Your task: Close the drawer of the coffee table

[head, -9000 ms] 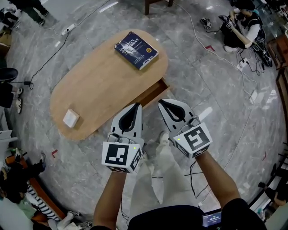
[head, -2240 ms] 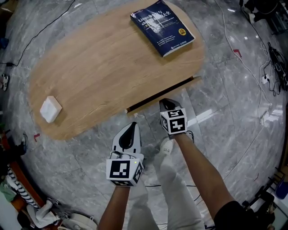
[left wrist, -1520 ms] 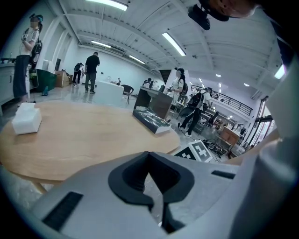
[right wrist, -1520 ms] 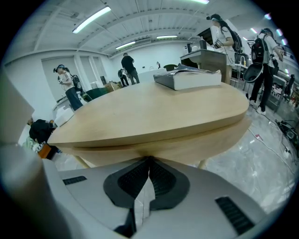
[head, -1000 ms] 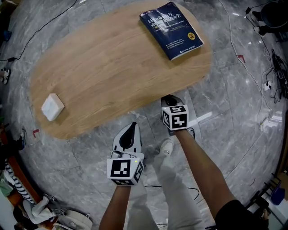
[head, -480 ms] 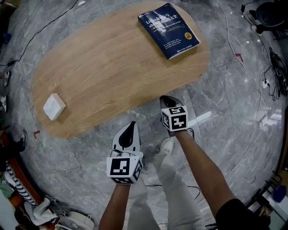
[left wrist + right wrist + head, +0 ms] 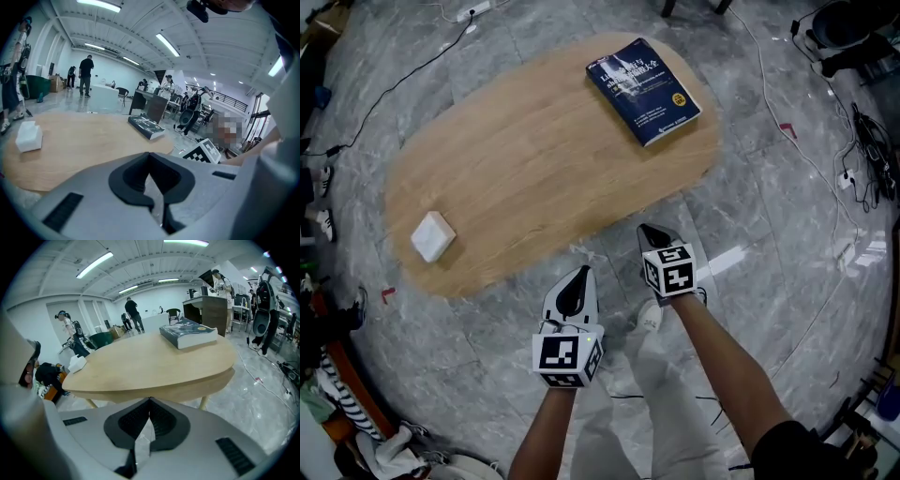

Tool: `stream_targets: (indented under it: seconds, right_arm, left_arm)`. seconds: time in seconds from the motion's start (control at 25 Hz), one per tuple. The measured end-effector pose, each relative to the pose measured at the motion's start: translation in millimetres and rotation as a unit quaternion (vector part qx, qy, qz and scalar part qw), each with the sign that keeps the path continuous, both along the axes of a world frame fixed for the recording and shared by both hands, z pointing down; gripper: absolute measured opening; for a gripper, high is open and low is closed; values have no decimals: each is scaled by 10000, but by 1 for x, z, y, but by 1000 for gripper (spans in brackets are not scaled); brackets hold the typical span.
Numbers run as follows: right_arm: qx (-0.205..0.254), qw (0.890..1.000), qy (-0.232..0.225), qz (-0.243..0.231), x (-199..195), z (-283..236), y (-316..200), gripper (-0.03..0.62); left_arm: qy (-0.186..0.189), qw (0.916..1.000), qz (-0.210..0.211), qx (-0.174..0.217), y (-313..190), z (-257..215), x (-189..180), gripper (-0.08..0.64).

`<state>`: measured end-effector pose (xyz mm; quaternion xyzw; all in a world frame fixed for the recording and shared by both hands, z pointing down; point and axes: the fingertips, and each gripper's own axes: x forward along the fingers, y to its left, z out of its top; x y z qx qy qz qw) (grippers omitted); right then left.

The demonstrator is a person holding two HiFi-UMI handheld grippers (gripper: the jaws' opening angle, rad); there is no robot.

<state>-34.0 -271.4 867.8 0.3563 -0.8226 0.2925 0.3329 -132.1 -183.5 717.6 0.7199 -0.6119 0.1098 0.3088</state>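
Both tools have their jaws pressed together and hold nothing. The left tool (image 7: pixel 578 274) hangs apart from the bench (image 7: pixel 534 159). The right tool (image 7: pixel 649 231) is the nearer one, its tip just beside the bench edge. The drawer (image 7: pixel 197 384) lies straight ahead of it under that edge, its long axis along the edge. Its front looks flush, so I judge it closed.

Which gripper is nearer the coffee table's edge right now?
The right gripper, jaws together, has its tip just short of the coffee table's near edge. The left gripper, also shut, sits farther back over the floor.
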Motion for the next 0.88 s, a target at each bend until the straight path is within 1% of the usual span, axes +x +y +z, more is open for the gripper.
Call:
stream_targets:
  seconds: [0.2, 0.56, 0.76, 0.88]
  right_arm:
    - [103, 9999, -103, 55, 9, -39, 4, 12]
    - [124, 9993, -303, 179, 17, -102, 25, 12]
    - [149, 9991, -370, 106, 14, -136, 42, 12]
    - [129, 9989, -439, 131, 11, -154, 48, 12]
  left_arm:
    - [24, 9999, -65, 75, -1, -21, 2, -3]
    - [-104, 9998, 122, 136, 5, -65, 11, -2]
    - [31, 9998, -7, 201, 9, -92, 9, -2]
    - [33, 9998, 9, 215, 13, -105, 10, -2]
